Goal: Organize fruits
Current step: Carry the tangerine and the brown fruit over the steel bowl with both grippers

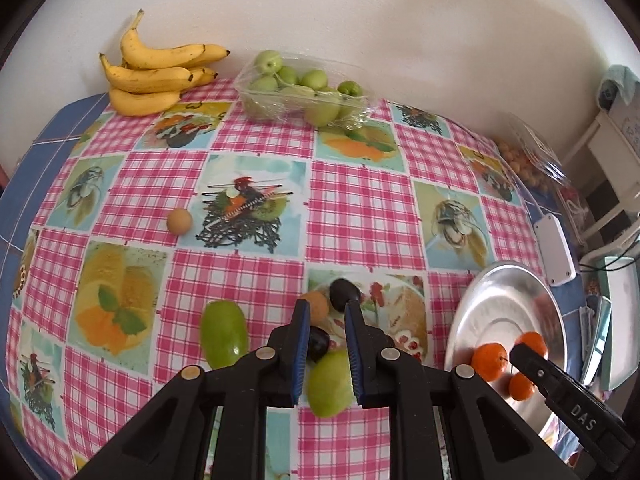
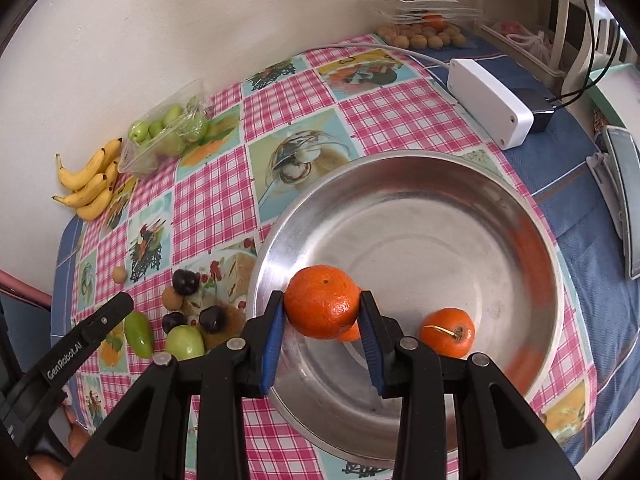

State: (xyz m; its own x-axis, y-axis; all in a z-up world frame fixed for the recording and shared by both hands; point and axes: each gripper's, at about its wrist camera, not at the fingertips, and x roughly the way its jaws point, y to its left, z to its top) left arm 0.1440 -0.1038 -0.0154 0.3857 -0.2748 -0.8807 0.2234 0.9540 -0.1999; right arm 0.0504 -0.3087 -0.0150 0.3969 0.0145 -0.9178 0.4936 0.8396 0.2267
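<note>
My right gripper (image 2: 323,312) is shut on a mandarin (image 2: 322,307), held just above the near rim of the steel bowl (image 2: 400,160). Two more mandarins (image 2: 448,332) lie in the bowl, one half hidden behind the held one. My left gripper (image 1: 326,308) is shut and holds nothing. It hangs over a cluster of loose fruit on the checked cloth: a dark plum (image 1: 342,294), a tan fruit (image 1: 316,306), a second plum (image 1: 318,344) and two green fruits (image 1: 222,334). A lone tan fruit (image 1: 180,221) lies farther left.
Bananas (image 1: 156,76) and a clear tray of green fruit (image 1: 304,92) stand against the back wall. A white box (image 2: 490,102) with a cable and a clear pack of tan fruit (image 2: 424,36) sit beyond the bowl. Clutter lines the table's right edge.
</note>
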